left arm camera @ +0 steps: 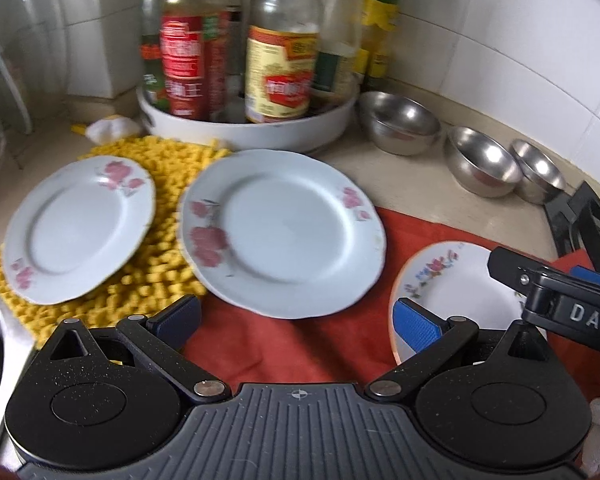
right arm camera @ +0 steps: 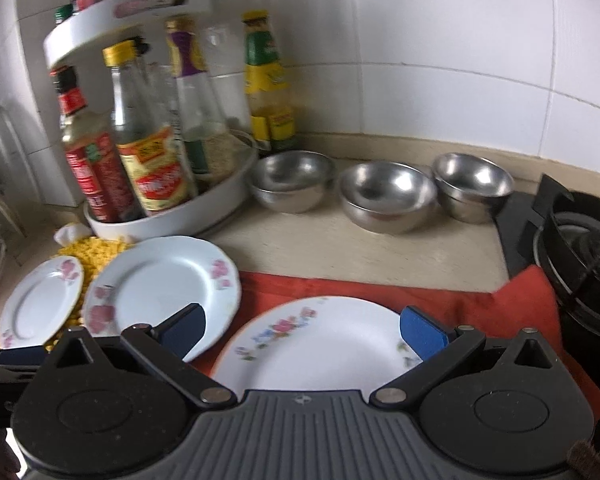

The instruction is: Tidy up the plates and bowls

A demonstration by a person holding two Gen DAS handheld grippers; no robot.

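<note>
Plate [right arm camera: 320,356]: near edge hidden by right gripper [right arm camera: 302,330], jaws apart, empty. Left gripper [left arm camera: 298,322] beside plate, jaws apart. Bottle [right arm camera: 156,152] labels blurred.

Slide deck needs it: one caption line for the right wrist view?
Open right gripper hovers over a floral plate on red cloth, three steel bowls behind.

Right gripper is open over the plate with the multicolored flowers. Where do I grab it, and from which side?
Take the multicolored-flower plate by its near rim, coming in low from the front with the right gripper. It lies flat on the red cloth, its raised edge the only graspable part, and the pink-rose plate crowds its left side.
</note>
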